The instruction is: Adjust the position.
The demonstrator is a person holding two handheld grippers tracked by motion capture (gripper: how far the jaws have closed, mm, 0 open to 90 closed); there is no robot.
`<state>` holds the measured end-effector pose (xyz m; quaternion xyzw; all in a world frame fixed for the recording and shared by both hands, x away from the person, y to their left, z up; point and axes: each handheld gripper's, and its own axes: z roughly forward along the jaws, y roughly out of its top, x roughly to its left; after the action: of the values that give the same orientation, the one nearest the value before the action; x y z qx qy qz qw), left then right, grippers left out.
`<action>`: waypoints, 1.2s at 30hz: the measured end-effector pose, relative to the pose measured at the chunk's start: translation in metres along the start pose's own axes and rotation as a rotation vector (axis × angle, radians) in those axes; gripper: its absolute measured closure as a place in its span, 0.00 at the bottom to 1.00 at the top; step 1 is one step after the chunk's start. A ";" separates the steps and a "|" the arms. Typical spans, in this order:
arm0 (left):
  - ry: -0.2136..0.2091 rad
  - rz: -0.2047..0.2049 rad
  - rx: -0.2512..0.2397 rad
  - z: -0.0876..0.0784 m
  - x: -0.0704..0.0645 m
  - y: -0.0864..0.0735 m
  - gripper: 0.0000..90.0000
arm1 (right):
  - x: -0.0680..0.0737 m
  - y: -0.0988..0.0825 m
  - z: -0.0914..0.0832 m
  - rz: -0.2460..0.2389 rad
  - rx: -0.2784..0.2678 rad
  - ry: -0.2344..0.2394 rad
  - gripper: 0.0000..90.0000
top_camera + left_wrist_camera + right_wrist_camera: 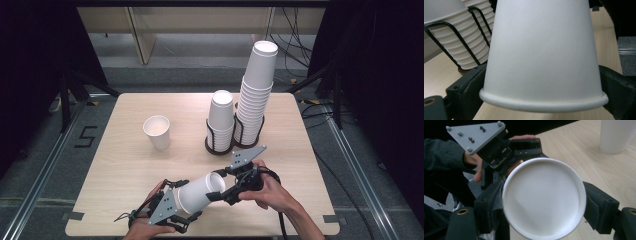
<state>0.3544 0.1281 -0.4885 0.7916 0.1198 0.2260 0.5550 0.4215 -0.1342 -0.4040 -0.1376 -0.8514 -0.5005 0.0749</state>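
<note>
White paper cup hangs sideways above the table's near edge, right gripper clamping its narrow end, left gripper slackened around its rim; withdraw left cleanly.

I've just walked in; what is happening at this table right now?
A person is working with two hand-held grippers, passing a paper cup between them above the table. The cup lies sideways in the air. The right gripper clamps its base end, while the left gripper flanks its rim, and I cannot tell if it presses. A single cup stands upright, and two cup stacks sit in wire holders.
</note>
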 end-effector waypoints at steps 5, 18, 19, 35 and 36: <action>-0.016 -0.010 -0.018 -0.003 0.003 0.001 0.09 | -0.003 -0.001 -0.002 0.028 -0.023 0.017 0.29; -0.061 -0.002 0.106 -0.001 0.006 0.004 0.17 | -0.002 -0.004 0.004 -0.031 0.099 -0.037 0.20; -0.059 -0.012 0.114 0.000 0.005 0.004 0.17 | -0.001 -0.004 0.004 -0.055 0.115 -0.051 0.20; -0.126 0.012 0.265 -0.001 0.004 0.011 0.18 | 0.023 0.008 0.003 -0.276 0.282 -0.167 0.18; -0.123 0.033 0.273 -0.001 0.004 0.011 0.18 | 0.025 0.007 0.005 -0.282 0.303 -0.179 0.18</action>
<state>0.3565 0.1267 -0.4767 0.8739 0.1023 0.1677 0.4447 0.4003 -0.1222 -0.3942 -0.0482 -0.9309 -0.3583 -0.0518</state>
